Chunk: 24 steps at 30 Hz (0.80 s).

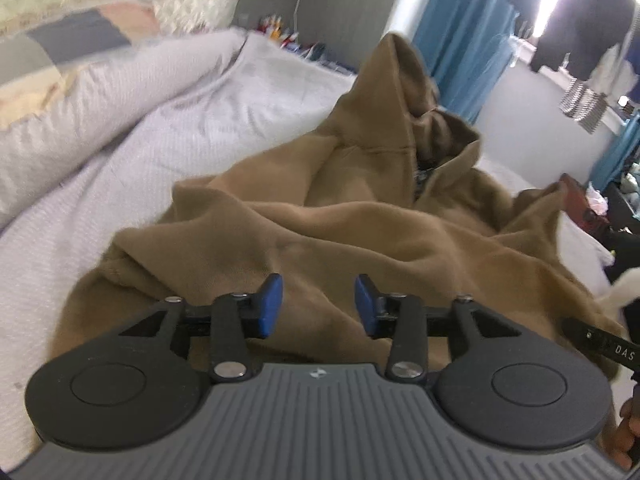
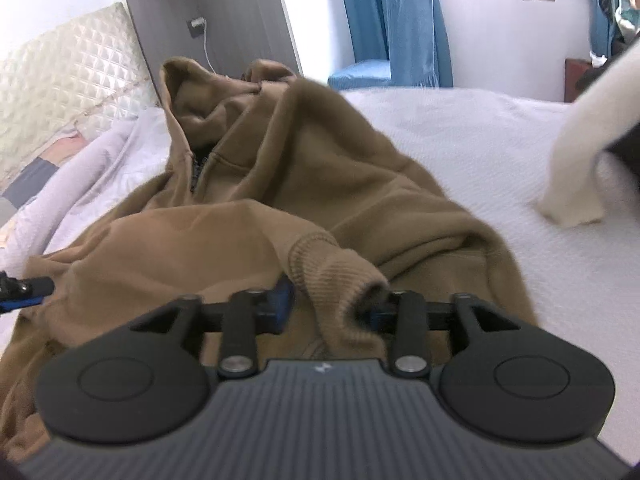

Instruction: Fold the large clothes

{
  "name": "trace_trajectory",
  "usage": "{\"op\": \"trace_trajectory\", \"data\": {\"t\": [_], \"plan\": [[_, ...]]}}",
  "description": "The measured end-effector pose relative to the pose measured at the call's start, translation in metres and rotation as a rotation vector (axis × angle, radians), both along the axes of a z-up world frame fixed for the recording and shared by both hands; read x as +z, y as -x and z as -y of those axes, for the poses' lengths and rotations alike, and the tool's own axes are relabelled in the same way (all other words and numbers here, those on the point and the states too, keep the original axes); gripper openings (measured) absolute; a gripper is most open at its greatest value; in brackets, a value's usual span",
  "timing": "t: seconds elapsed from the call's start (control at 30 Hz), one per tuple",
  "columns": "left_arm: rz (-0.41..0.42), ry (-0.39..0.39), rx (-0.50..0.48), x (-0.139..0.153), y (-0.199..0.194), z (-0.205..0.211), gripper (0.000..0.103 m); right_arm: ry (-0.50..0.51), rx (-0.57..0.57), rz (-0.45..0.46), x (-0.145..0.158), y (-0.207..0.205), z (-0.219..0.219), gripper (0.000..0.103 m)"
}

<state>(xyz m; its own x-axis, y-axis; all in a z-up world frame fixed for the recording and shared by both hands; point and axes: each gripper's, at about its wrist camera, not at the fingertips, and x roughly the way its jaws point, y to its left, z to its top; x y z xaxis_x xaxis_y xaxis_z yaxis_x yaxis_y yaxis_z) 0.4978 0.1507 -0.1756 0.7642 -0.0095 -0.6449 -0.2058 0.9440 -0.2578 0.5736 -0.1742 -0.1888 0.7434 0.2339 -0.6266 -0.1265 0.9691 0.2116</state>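
Brown fleece hoodie lies rumpled across the middle of the bed, hood bunched up toward the headboard end, so folding looks barely begun and nearly all of it is left. Left gripper hangs over the hem, fingers partly open and empty. Right gripper has its fingers partly open with the ribbed sleeve cuff draped between them, apparently loose.
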Motion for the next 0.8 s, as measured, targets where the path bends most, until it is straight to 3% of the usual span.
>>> {"op": "trace_trajectory", "data": {"t": [0.07, 0.1, 0.33, 0.47, 0.63, 0.8], "plan": [[0.018, -0.002, -0.009, 0.014, 0.017, 0.002, 0.047, 0.003, -0.008, 0.037, 0.012, 0.016, 0.003, 0.075], [0.029, 0.004, -0.013, 0.021, 0.026, 0.003, 0.048, -0.001, -0.012, 0.059, 0.019, 0.025, 0.005, 0.077], [0.092, -0.003, -0.047, 0.067, 0.091, 0.015, 0.049, -0.093, -0.016, 0.172, 0.072, 0.091, 0.013, 0.077], [0.118, -0.034, -0.068, 0.09, 0.113, 0.024, 0.049, -0.029, 0.036, 0.223, 0.098, 0.111, 0.004, 0.077], [0.139, -0.023, -0.073, 0.114, 0.104, 0.026, 0.05, -0.046, 0.052, 0.229, 0.124, 0.1, 0.003, 0.077], [0.14, -0.013, -0.084, 0.13, 0.048, 0.018, 0.056, -0.098, 0.032, 0.167, 0.137, 0.05, 0.006, 0.077]]}}
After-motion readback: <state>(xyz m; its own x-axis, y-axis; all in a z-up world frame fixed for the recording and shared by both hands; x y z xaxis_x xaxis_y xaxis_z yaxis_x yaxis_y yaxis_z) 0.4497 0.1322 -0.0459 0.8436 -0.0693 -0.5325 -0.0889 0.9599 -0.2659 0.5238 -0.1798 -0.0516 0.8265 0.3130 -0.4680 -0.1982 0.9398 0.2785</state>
